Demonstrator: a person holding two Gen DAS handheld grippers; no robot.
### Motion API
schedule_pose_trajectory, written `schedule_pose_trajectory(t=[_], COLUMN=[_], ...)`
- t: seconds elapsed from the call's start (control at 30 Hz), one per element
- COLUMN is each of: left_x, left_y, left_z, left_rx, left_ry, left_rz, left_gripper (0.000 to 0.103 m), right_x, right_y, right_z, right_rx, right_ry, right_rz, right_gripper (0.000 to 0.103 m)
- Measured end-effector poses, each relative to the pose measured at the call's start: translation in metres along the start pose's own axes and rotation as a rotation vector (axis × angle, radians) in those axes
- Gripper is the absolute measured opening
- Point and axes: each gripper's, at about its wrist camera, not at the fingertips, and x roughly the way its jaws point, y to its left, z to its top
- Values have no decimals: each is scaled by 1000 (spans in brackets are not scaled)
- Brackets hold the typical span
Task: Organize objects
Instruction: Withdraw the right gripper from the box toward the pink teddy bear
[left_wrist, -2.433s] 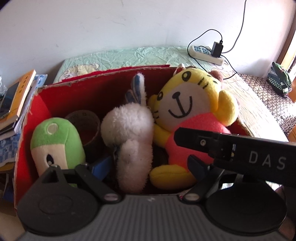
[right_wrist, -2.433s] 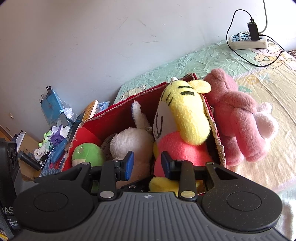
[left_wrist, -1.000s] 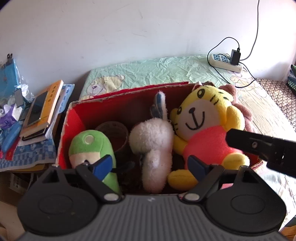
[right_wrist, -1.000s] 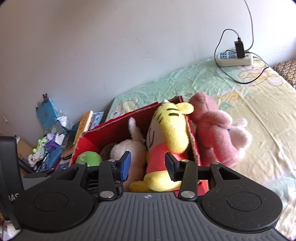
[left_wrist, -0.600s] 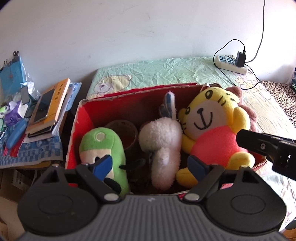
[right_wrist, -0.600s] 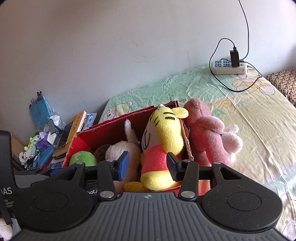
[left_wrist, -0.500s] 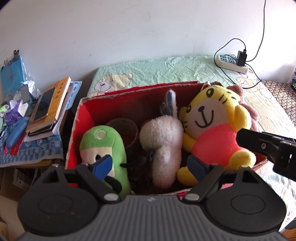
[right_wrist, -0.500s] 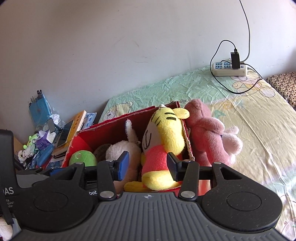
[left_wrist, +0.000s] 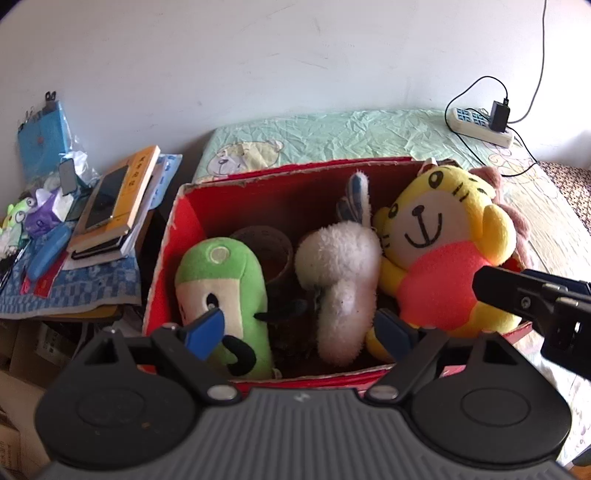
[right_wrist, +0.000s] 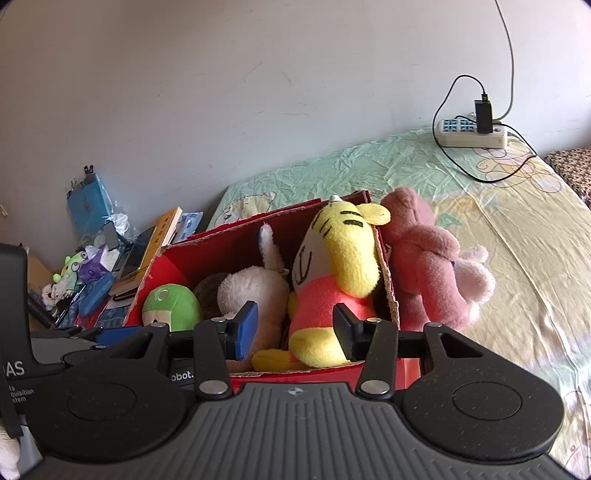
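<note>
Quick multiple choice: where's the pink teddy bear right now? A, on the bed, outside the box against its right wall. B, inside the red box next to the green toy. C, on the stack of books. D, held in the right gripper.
A: the pink teddy bear lies on the bed, pressed against the outside of the red box.

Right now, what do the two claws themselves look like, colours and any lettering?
Both are black plastic with a ribbed grey body and two round discs at the base. The left claw has blue pads on its fingers. The right claw shows one blue pad and one dark ribbed one. White lettering ending "AS" marks the left unit's side. No cables or sleeves show.
</note>
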Motion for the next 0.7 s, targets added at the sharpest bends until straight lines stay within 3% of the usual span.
schedule_pose_trajectory(t=[0.23, 0.7], left_x=[-6, -19], left_y=[-11, -74], left_z=[4, 20], left_rx=[-33, -28], left_ry=[-4, -19], left_rz=[24, 22], left_gripper=[87, 87], right_x=[-3, -21], right_y=[-14, -80], right_z=[8, 25], right_rx=[-19, -7], right_ry=[13, 23], right_rz=[43, 79], right_gripper=[48, 48])
